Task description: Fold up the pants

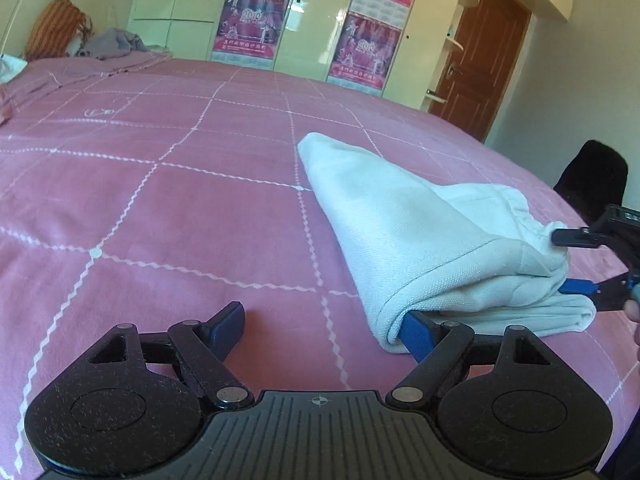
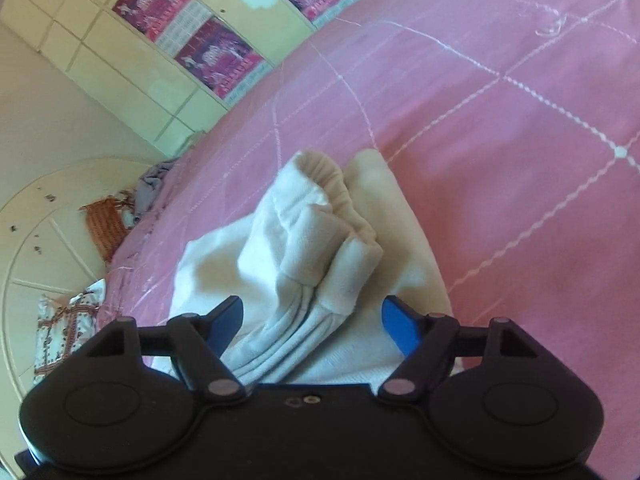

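White pants [image 1: 420, 232] lie folded in a thick bundle on the pink bedspread [image 1: 160, 200], right of centre in the left wrist view. My left gripper [image 1: 324, 328] is open; its right finger [image 1: 416, 334] is tucked under the near edge of the bundle, its left finger [image 1: 228, 322] rests on the bed. My right gripper [image 2: 312, 322] is open, its jaws either side of the bunched elastic waistband [image 2: 340, 216] of the pants [image 2: 256, 264]. It also shows at the right edge of the left wrist view [image 1: 576, 260], against the pants' far end.
Cream wardrobes with pink calendars [image 1: 248, 20] stand behind the bed, a brown door [image 1: 480, 52] at right. Grey clothes [image 1: 112, 44] and an orange striped cushion [image 1: 52, 28] lie at the bed's far left. A dark chair [image 1: 592, 176] stands at right.
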{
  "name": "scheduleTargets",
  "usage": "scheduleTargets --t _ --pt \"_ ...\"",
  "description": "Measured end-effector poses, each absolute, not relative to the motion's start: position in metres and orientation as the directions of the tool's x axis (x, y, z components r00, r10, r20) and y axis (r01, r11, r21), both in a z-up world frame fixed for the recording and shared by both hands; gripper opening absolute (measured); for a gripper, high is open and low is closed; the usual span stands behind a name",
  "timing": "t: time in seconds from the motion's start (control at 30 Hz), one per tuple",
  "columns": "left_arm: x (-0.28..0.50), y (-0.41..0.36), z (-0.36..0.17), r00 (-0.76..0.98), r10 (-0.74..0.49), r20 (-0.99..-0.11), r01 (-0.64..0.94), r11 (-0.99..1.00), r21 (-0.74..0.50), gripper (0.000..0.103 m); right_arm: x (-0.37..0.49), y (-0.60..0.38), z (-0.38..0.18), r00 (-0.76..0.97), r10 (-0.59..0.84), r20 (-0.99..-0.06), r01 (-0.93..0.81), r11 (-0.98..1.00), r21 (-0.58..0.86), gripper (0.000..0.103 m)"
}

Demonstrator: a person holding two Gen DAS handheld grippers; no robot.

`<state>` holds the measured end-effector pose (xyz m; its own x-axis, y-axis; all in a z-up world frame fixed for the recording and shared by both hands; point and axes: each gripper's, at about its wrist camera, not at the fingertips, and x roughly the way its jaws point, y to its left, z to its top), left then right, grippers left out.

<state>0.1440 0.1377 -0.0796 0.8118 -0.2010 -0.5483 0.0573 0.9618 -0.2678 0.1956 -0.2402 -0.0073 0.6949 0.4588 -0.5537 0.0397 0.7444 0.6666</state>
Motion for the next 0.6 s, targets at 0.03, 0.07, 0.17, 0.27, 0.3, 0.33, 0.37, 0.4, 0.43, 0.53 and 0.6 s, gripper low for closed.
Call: scheduleTargets --t 0.03,0.07,0.17,0.27,0.3,0.33,0.37,0.4,0.43,0.53,0.6 --pt "0.144 0.137 -0.079 0.815 -0.206 -0.542 0.065 0.962 -0.267 0.083 0.199 -0.235 -0.009 0.69 0.456 -0.561 0.049 0.745 0.666 0.077" --pt "0.146 0.134 -0.079 0.819 -0.212 -0.534 0.087 0.965 -0.249 0.083 0.204 -0.232 -0.009 0.684 0.455 -0.571 0.058 0.746 0.664 0.076" --pt "0.15 0.129 -0.08 0.815 -0.186 -0.549 0.092 0.977 -0.194 0.083 0.217 -0.216 -0.005 0.661 0.414 -0.626 0.08 0.79 0.607 0.031" --pt "0.145 0.144 -0.075 0.844 -0.178 -0.507 0.047 0.965 -0.259 0.083 0.2 -0.207 0.028 0.727 0.437 -0.53 -0.038 0.796 0.604 0.028" --pt "0.143 0.145 -0.072 0.854 -0.179 -0.488 0.048 0.962 -0.269 0.083 0.189 -0.207 0.044 0.757 0.458 -0.466 -0.096 0.783 0.615 0.028" --pt "0.143 0.144 -0.07 0.862 -0.174 -0.475 0.048 0.963 -0.267 0.083 0.177 -0.206 0.057 0.778 0.467 -0.421 -0.136 0.779 0.612 0.028" --pt "0.142 0.141 -0.07 0.865 -0.168 -0.473 0.048 0.966 -0.255 0.083 0.167 -0.206 0.063 0.791 0.463 -0.399 -0.155 0.784 0.602 0.028" --pt "0.144 0.138 -0.072 0.857 -0.171 -0.486 0.052 0.967 -0.25 0.083 0.159 -0.209 0.061 0.803 0.443 -0.399 -0.143 0.793 0.593 0.028" --pt "0.148 0.137 -0.077 0.84 -0.182 -0.511 0.055 0.966 -0.252 0.083 0.155 -0.212 0.049 0.803 0.411 -0.431 -0.102 0.807 0.581 0.028" --pt "0.15 0.134 -0.083 0.819 -0.186 -0.543 0.057 0.968 -0.245 0.084 0.166 -0.228 -0.012 0.707 0.343 -0.619 0.11 0.811 0.575 0.028" --pt "0.146 0.135 -0.08 0.831 -0.182 -0.525 0.05 0.966 -0.255 0.084 0.156 -0.234 -0.02 0.737 0.363 -0.57 0.095 0.779 0.62 0.028"
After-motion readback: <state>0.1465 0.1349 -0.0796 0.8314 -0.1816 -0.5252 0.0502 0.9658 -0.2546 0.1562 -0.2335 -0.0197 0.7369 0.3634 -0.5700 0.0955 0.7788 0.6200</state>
